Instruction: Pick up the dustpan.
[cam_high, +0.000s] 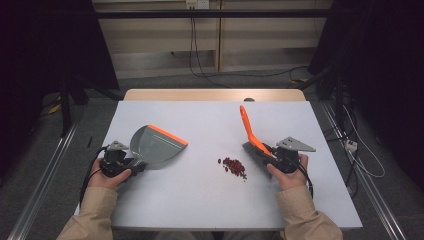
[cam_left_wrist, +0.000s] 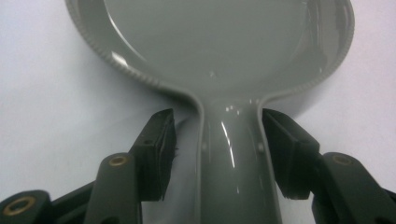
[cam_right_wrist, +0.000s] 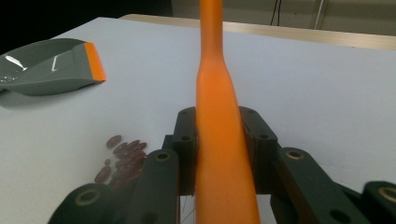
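A grey dustpan (cam_high: 155, 145) with an orange lip lies on the white table (cam_high: 200, 205) at the left. Its handle (cam_left_wrist: 231, 158) runs between the jaws of my left gripper (cam_high: 137, 167). The right pad (cam_left_wrist: 285, 149) lies against the handle, while a gap shows between the handle and the left pad (cam_left_wrist: 156, 149). At the right, my right gripper (cam_high: 269, 154) is shut on the orange handle of a hand brush (cam_high: 248, 127), whose dark bristles rest on the table. A small pile of red beans (cam_high: 234, 166) lies just left of the bristles, between brush and dustpan.
The table's far edge meets a wooden strip (cam_high: 215, 94). Dark stands and cables sit on the floor beyond and to both sides. In the right gripper view the dustpan (cam_right_wrist: 46, 65) lies far left and the beans (cam_right_wrist: 122, 156) close by.
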